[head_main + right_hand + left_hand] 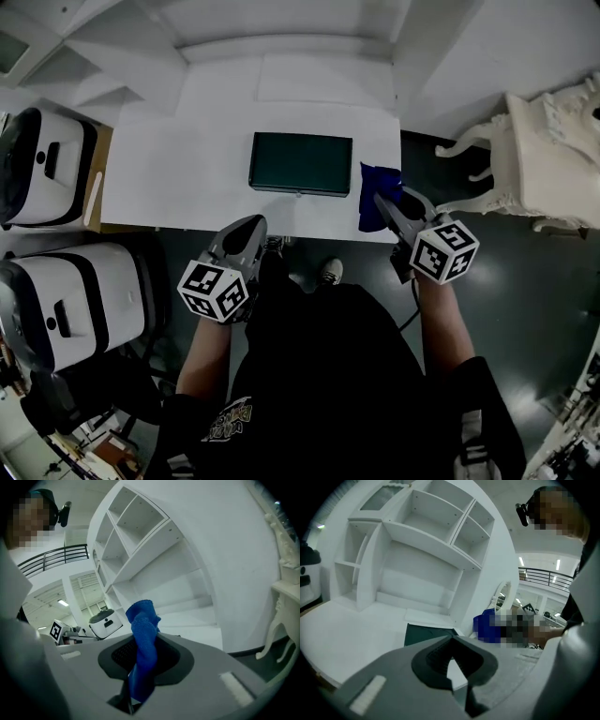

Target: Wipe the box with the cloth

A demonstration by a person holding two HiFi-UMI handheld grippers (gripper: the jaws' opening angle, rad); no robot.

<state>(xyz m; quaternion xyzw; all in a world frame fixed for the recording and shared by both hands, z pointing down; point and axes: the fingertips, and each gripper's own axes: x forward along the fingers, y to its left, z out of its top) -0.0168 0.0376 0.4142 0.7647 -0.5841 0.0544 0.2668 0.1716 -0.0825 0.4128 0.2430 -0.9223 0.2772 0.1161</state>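
A dark green flat box point(300, 163) lies in the middle of the white desk point(178, 178), near its front edge. My right gripper point(385, 202) is shut on a blue cloth point(378, 191), which hangs just right of the box over the desk's front right corner. In the right gripper view the cloth point(143, 637) stands up out of the shut jaws of the right gripper point(139, 670). My left gripper point(252, 224) is shut and holds nothing, hovering at the desk's front edge, in front of the box's left end. From the left gripper point(452, 667) the box point(425, 633) and cloth point(485, 625) show ahead.
White shelving point(417, 536) rises behind the desk. Two white rounded machines point(45, 167) point(80, 305) stand at the left. An ornate white chair point(544, 155) stands at the right on the dark floor. The person's shoes point(330, 272) are under the desk's edge.
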